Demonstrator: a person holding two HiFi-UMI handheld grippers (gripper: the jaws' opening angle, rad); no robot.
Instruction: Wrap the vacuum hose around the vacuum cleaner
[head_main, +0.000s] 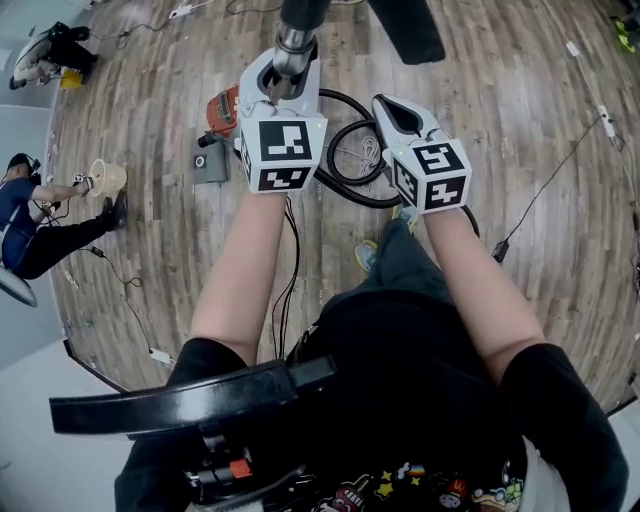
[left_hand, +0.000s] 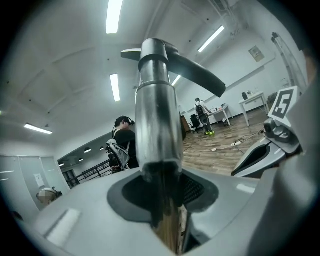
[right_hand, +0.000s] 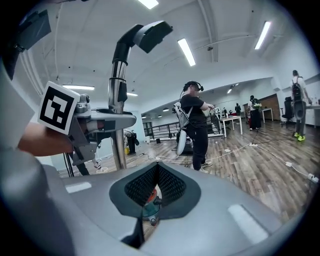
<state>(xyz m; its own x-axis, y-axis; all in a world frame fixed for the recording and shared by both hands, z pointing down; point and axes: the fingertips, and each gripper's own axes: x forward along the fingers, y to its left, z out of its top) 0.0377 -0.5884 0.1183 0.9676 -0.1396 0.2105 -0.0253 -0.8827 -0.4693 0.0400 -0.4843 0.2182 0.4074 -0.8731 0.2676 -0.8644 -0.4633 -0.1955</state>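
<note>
The left tool (head_main: 285, 85) pinches the metal vacuum tube (left_hand: 157, 125); the right tool (right_hand: 150, 195), pressed together, seems empty, over the black hose (head_main: 345, 97).

- Wand tube (left_hand: 157, 125): polished metal, glossy, mirroring the ceiling lights
- Wand handle (left_hand: 197, 72): dark matt plastic
- Shells of the left gripper (left_hand: 167, 200) and the right gripper (right_hand: 150, 195): smooth grey plastic with a faint sheen
- Pads (right_hand: 172, 185) of the right gripper: black, with a fine grid texture
- Vacuum hose (head_main: 352, 199): black, smooth, slightly shiny
- Vacuum cleaner (head_main: 222, 110): orange plastic
- Floor (head_main: 520, 110): wood planks with visible grain and a satin finish
</note>
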